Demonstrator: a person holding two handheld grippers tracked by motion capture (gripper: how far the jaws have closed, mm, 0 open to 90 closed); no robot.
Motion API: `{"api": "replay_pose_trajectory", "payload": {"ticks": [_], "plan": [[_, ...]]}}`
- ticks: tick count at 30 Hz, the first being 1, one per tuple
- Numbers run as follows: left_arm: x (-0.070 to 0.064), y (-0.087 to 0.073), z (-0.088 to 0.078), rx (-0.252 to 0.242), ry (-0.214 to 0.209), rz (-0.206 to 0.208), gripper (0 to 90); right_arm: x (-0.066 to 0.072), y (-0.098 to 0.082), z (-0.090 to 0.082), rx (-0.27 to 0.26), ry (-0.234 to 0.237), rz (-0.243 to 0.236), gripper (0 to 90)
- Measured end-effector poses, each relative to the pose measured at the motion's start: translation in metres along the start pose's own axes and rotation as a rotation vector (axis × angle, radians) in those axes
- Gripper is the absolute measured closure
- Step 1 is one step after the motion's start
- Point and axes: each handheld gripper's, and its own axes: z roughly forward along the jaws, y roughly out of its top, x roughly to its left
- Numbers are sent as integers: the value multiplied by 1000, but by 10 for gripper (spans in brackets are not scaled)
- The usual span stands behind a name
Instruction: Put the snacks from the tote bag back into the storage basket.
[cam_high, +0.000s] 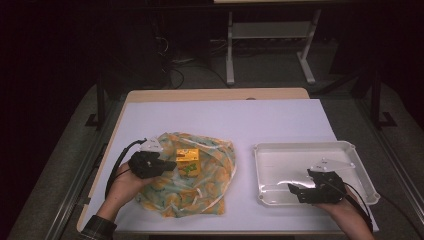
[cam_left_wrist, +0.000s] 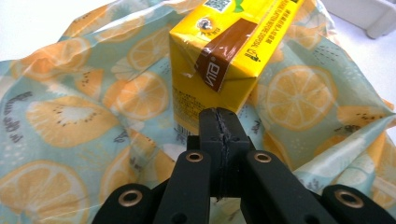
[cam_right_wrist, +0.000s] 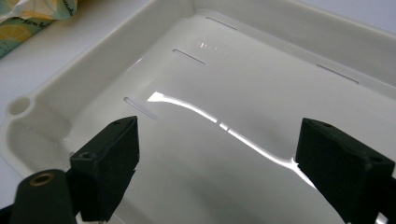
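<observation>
A yellow drink carton (cam_high: 187, 161) stands on a crumpled bag printed with orange slices (cam_high: 200, 187), left of the table's middle. My left gripper (cam_high: 167, 164) lies on the bag just left of the carton. In the left gripper view its jaws are pressed together, shut (cam_left_wrist: 219, 116), with the tips right at the foot of the carton (cam_left_wrist: 233, 51) and nothing seen between them; the bag (cam_left_wrist: 70, 116) spreads beneath. My right gripper (cam_high: 295, 192) hovers open over the near part of a white tray (cam_high: 300, 146). Its fingers (cam_right_wrist: 112, 154) stand wide apart above the tray's shiny floor.
The tray's rim (cam_right_wrist: 93, 60) has a raised wall and a small round corner hole. A white sheet (cam_high: 225, 117) covers the table. Behind the table stand a grey metal frame (cam_high: 230, 45) and cables on a dark floor.
</observation>
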Motion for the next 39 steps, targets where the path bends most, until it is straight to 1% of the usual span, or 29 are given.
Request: {"api": "replay_pose_trajectory", "payload": {"ticks": [1, 2, 3, 4, 5, 8, 15, 16, 19, 20, 21, 26, 29, 33, 34, 35, 36, 37, 38, 39], "plan": [[-1, 0, 0, 0, -2, 4, 897, 0, 0, 0, 0, 0, 0, 131], [-2, 1, 1, -5, -6, -2, 897, 0, 0, 0, 0, 0, 0, 131], [-3, 1, 1, 3, -10, 1, 897, 0, 0, 0, 1, 0, 0, 131], [-5, 1, 2, -3, -15, 0, 897, 0, 0, 0, 1, 0, 0, 131], [-5, 2, 2, 4, -17, 11, 897, 0, 0, 0, 1, 0, 0, 130], [-9, 3, 4, 12, -27, 26, 897, 0, 0, 0, 0, 0, 0, 131], [-15, 5, 6, 22, -43, 43, 897, 0, 0, 0, 1, 1, 0, 130], [-17, 6, 8, 16, -44, 50, 897, 0, 0, 0, 1, 1, 0, 131], [-19, 6, 9, 22, -51, 56, 897, 0, 0, 0, 2, 1, 0, 131], [-20, 7, 9, 17, -53, 54, 897, 0, 0, 0, 2, 1, 0, 131], [-20, 7, 10, 22, -54, 68, 897, 0, 0, 0, 2, 1, 1, 131], [-24, 9, 13, 25, -63, 79, 897, 0, 0, 0, 3, 1, 0, 131], [-26, 9, 14, 18, -62, 72, 897, 0, 0, 0, 3, 1, 0, 131], [-25, 9, 12, 15, -57, 65, 896, 0, 0, 0, 2, 1, 0, 131], [-23, 9, 10, 22, -52, 78, 896, 0, 0, 0, 2, 0, 0, 131], [-23, 9, 10, 22, -52, 78, 897, 0, 0, 0, 2, 0, 0, 131], [-22, 9, 9, 16, -47, 66, 897, 0, 0, 0, 1, 0, 0, 132], [-21, 9, 8, 19, -35, 66, 896, 0, 0, 0, 1, 0, 1, 132], [-17, 8, 6, 19, -8, 57, 897, 0, 0, 0, 1, 1, 1, 132], [-17, 8, 6, 19, -8, 57, 896, 0, 0, 0, 1, 1, 1, 132]]}}
